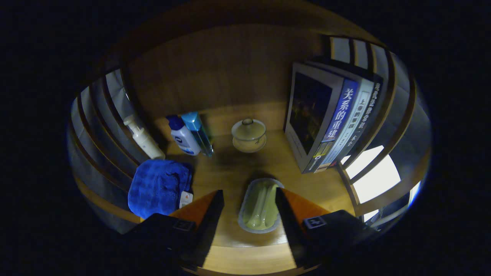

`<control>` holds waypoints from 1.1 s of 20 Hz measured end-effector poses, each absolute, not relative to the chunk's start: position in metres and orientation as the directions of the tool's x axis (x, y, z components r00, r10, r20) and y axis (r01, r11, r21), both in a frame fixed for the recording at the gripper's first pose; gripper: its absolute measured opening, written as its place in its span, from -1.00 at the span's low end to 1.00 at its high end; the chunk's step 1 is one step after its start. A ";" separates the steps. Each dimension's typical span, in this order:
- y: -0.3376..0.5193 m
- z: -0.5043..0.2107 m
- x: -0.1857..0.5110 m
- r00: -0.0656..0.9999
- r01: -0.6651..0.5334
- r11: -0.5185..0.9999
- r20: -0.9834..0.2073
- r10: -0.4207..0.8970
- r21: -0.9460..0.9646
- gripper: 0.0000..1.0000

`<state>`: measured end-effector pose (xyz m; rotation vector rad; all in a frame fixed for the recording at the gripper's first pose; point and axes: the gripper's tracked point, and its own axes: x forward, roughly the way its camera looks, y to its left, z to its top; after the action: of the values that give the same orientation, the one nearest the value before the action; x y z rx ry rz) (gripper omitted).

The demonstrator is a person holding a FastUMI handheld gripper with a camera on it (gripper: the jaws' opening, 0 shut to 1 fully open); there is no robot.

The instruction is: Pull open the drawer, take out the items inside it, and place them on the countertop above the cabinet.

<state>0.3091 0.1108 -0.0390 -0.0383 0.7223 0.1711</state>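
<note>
Gripper (pixel 249 199) spread wide over the countertop (pixel 230 172)
Clear lidded box (pixel 260 207) lies between the fingers, untouched; lidded cup (pixel 248 135) at twelve o'clock beyond

You have a warm brown wood-grain bench (pixel 230 172). The towel (pixel 159 188) is deep blue with a small white tag. The box (pixel 260 207) between your hand-held gripper (pixel 249 199) fingers, which stand apart, is translucent over pale green. The lidded cup (pixel 248 134) is cream. One bottle (pixel 184 136) is white with a blue cap, its neighbour (pixel 197 132) clear blue; the pump bottle (pixel 144 138) is off-white. The books (pixel 333 122) show blue, white and dark spines.
</note>
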 end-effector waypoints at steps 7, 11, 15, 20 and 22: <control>0.077 -0.016 0.275 0.889 -0.108 0.994 -0.448 0.098 0.002 1.00; 0.052 0.002 0.237 0.944 -0.077 0.997 -0.321 0.080 0.022 1.00; 0.034 0.017 0.191 0.972 -0.081 0.997 -0.218 0.083 0.022 1.00; 0.025 0.022 0.133 0.985 -0.115 0.993 -0.125 0.115 0.012 1.00; 0.023 0.023 0.112 0.989 -0.118 0.993 -0.085 0.118 0.008 1.00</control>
<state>0.1119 0.0233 0.0233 0.0027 0.0850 0.1180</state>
